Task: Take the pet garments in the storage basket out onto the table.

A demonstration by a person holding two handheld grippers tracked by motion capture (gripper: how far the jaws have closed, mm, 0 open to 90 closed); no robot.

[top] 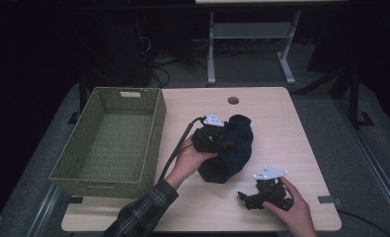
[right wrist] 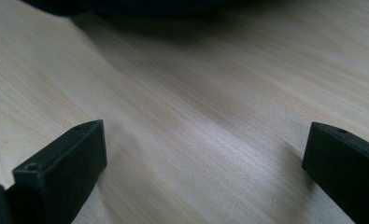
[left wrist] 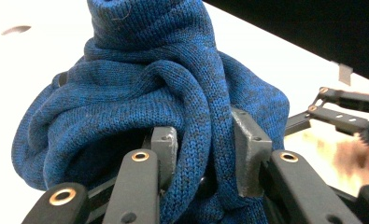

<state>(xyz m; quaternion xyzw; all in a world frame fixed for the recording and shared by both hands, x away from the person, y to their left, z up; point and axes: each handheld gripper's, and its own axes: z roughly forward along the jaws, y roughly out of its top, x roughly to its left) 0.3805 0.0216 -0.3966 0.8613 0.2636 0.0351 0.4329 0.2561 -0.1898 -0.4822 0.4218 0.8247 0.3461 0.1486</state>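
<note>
I saw the blue knit garment (top: 230, 150) bunched in a heap near the middle of the table (top: 281, 133), just right of the green woven basket (top: 114, 140) w/ a strip of bare wood between them. In the left gripper view a thick fold of that knit (left wrist: 163, 107) ran down between the two jaws, which were clamped on it from both sides. The left gripper (top: 211, 136) sat on the heap's basket-side edge, my left hand (top: 188, 160) around it, plaid sleeve (top: 143, 212) behind. The right gripper (top: 266, 190) lay low on the wood, further from the basket than the heap & nearer the table's front edge, right hand (top: 291, 210) on it. Its jaws stood wide apart, nothing between them but bare tabletop (right wrist: 196, 140). The basket looked empty inside.
</note>
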